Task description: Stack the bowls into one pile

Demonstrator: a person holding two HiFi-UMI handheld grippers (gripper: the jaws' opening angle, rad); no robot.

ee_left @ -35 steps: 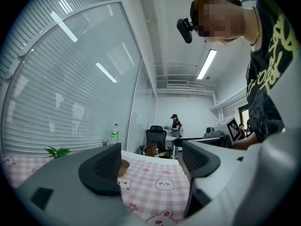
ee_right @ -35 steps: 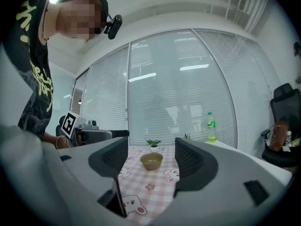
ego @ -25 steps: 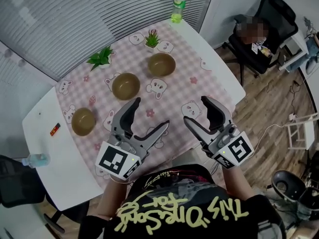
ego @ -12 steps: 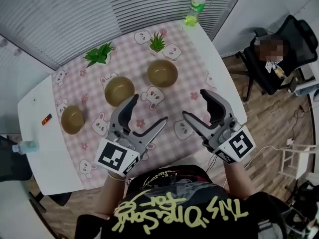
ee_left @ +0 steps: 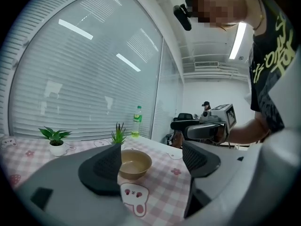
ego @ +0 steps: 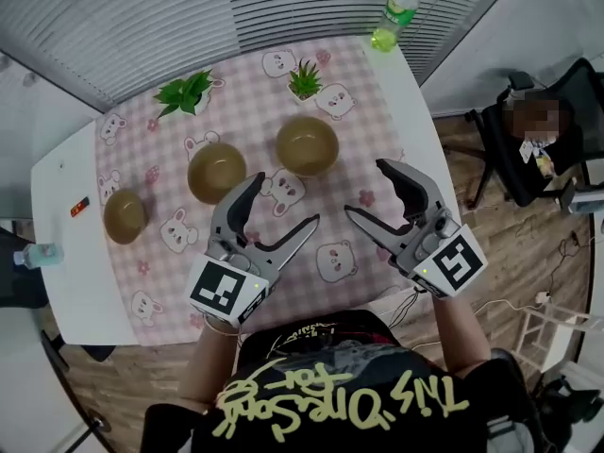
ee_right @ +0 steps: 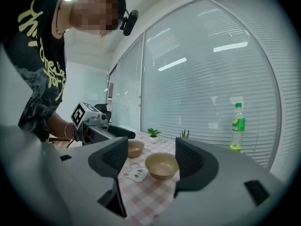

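Three tan bowls stand apart on the pink checked cloth (ego: 170, 281): the right bowl (ego: 307, 145), the middle bowl (ego: 217, 172) and the smaller left bowl (ego: 125, 214). Held above the table's near side, my left gripper (ego: 283, 204) is open and empty, just right of the middle bowl. To the right, my right gripper (ego: 368, 190) is also open and empty, nearer than the right bowl. The left gripper view has the right bowl (ee_left: 135, 162) between its jaws, farther off. In the right gripper view I find that bowl (ee_right: 161, 165) and the middle bowl (ee_right: 135, 148).
A leafy plant (ego: 184, 92) and a small spiky plant (ego: 304, 80) stand at the cloth's far edge. A green bottle (ego: 396, 17) is on the far right corner. A water bottle (ego: 28, 253) lies at the left edge. An office chair (ego: 543, 130) stands right of the table.
The head view has swung, so the table now sits higher and more to the left. Both grippers stay open and empty in nearly the same place over the table's near side.
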